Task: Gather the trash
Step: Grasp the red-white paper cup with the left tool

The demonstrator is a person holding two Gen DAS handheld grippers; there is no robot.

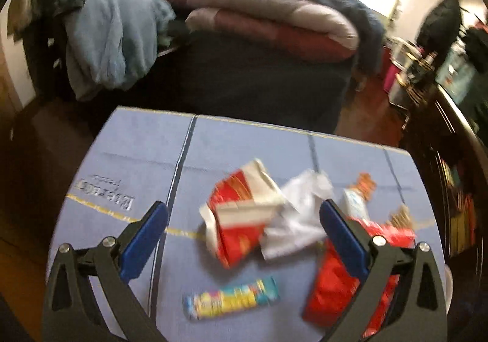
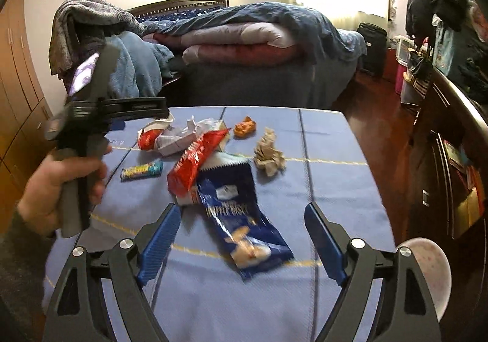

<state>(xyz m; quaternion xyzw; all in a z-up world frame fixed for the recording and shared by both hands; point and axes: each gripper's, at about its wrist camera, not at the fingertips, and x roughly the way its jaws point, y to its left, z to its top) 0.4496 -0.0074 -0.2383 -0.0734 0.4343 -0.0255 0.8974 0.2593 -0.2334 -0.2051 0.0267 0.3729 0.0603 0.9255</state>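
Right hand-held gripper (image 2: pixel 241 238) is standing with its blue-padded jaws spread wide and empty above the near part of the table (image 2: pixel 335 189), a dark blue snack wrapper (image 2: pixel 241 220) lying on the cloth between and just beyond its fingers. Left hand-held gripper (image 1: pixel 244 235), seen in its own wrist view, is likewise gaping wide with nothing pressed between its pads; in the right wrist view a hand (image 2: pixel 58 189) is holding it raised at the table's left side. Just behind the blue wrapper, a red wrapper (image 2: pixel 195 159) is overlapping its top edge, and a small multicoloured candy tube (image 2: pixel 141 171) is lying to the left. Farther back, crumpled white paper (image 2: pixel 183 137), a red-and-white bag (image 2: pixel 149 136), an orange scrap (image 2: pixel 245 127) and a grey-brown paper ball (image 2: pixel 270 153) are resting apart on the cloth. Beyond the table, a bed (image 2: pixel 259 67) is carrying folded quilts.
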